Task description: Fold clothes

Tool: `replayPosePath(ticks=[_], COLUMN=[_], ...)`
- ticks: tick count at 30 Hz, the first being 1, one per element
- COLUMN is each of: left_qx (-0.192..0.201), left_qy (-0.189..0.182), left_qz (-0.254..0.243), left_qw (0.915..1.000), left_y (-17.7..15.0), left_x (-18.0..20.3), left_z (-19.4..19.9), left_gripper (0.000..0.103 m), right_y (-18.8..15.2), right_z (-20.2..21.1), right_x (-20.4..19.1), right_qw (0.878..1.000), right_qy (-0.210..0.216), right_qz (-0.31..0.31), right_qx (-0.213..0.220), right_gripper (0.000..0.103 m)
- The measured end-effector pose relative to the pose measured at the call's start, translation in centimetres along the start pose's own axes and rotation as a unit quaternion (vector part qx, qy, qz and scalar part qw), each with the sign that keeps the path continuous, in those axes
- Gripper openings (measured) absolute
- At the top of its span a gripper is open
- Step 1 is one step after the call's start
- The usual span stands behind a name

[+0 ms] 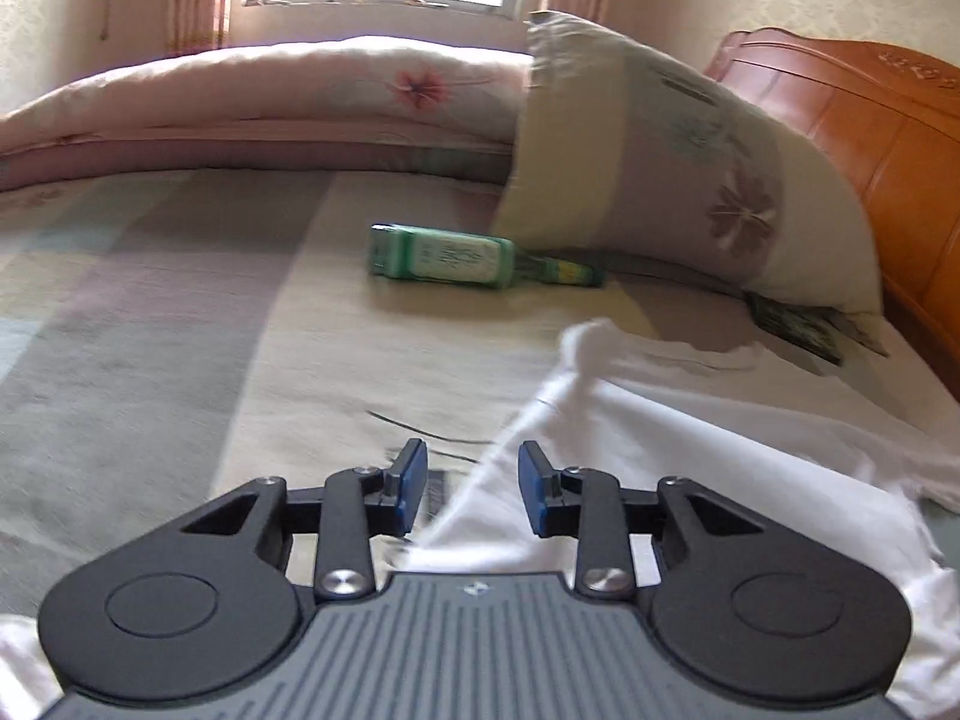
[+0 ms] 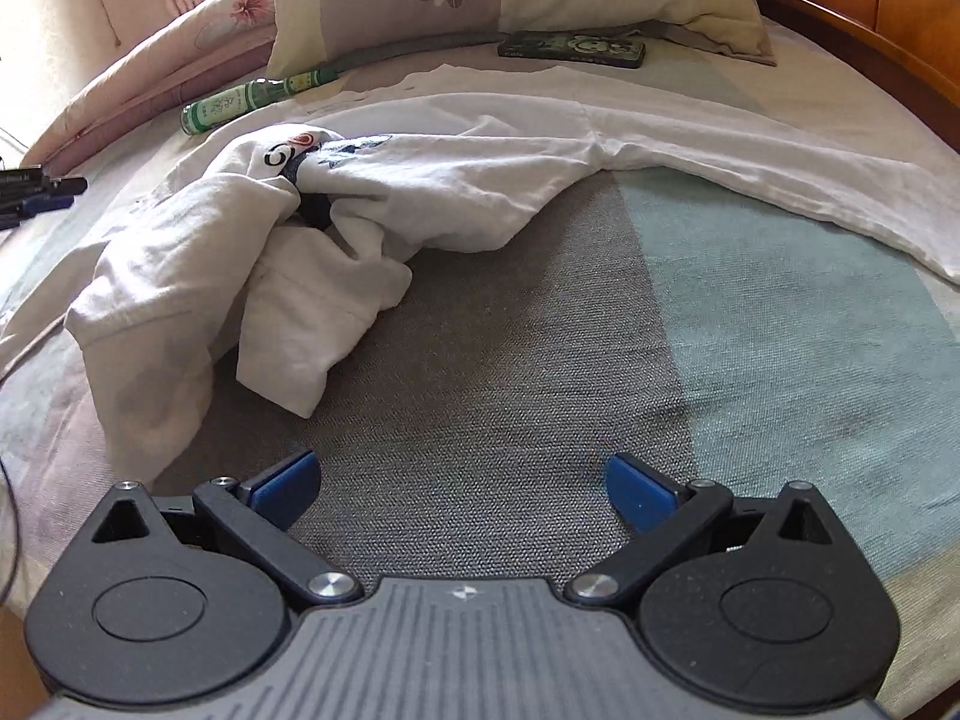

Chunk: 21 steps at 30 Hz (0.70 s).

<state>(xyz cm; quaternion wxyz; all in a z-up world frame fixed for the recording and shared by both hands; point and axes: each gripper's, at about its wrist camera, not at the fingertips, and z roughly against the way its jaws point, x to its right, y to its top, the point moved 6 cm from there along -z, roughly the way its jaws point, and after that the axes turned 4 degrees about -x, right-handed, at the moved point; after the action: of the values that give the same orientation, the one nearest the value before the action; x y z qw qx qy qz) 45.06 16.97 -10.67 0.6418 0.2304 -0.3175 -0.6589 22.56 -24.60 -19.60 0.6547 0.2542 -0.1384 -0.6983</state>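
Note:
A white T-shirt [image 2: 420,180] with a small printed patch lies on the bed. It is bunched into a crumpled heap at the left of the right wrist view, and one part stretches flat to the right. My right gripper [image 2: 462,468] is wide open over bare grey sheet, short of the heap and touching nothing. In the left wrist view the T-shirt [image 1: 690,420] fills the lower right. Its edge runs between the blue pads of my left gripper [image 1: 473,471], which is open with its jaws apart and not clamped on the cloth.
A green bottle [image 1: 444,255] lies on the striped sheet [image 1: 180,330] beside a flowered pillow [image 1: 660,150]. A dark phone case [image 2: 570,51] sits beyond the shirt. A folded pink quilt [image 1: 240,102] lies under the window, and a wooden headboard [image 1: 870,120] stands at the right. Black-and-blue hardware [image 2: 36,192] shows at the left edge.

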Motion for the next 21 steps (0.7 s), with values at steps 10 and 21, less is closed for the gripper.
replayPosePath(ticks=[10,21], left_qx=[-0.068,-0.033], left_qy=[-0.012,-0.028], left_qz=[-0.077,-0.157], left_qw=[0.9946,0.9867], left_y=[-3.8,-6.1], left_x=[0.1,3.4], left_z=[-3.3,-1.0], left_gripper=[0.031,0.033], right_y=[0.2,0.2], right_z=[-0.2,-0.6], right_x=[-0.2,-0.9], right_qw=[1.000,0.999], right_qy=[-0.015,-0.047], right_qz=[0.001,0.021], right_qx=[-0.003,-0.006], right_gripper=[0.103,0.103])
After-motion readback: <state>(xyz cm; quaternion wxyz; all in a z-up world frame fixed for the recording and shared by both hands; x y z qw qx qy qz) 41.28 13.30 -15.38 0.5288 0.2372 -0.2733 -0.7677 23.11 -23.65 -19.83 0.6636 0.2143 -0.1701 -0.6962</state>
